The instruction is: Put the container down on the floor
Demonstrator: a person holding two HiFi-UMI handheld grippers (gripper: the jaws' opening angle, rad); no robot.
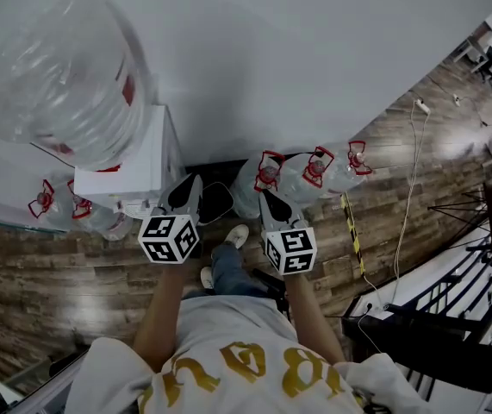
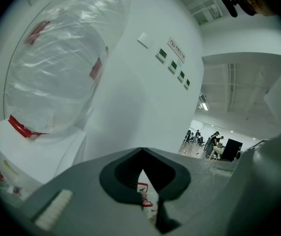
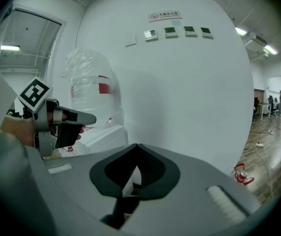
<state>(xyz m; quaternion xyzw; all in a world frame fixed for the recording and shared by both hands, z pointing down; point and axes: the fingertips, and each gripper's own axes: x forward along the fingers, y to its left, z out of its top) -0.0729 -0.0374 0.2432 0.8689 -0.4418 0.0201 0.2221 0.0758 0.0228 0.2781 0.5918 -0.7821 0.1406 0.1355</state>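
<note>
White water dispenser (image 1: 142, 166) against white wall (image 1: 314, 59); row of small panels (image 3: 170, 31) high up; wood floor (image 1: 47, 283).

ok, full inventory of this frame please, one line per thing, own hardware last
water dispenser: one, white, against the white wall
large bottle: one, clear, film-wrapped, red label, on top of the dispenser
bottles at left: two, clear with red handles, on the floor left of the dispenser
bottles at right: three, same kind, right of the dispenser
cable: one, white, on the floor at right
striped tape: one, yellow-black, on the floor
stair railing: black, far right
shoes: two, white, person's
left gripper: grey, shut, empty
right gripper: grey, shut, empty
</note>
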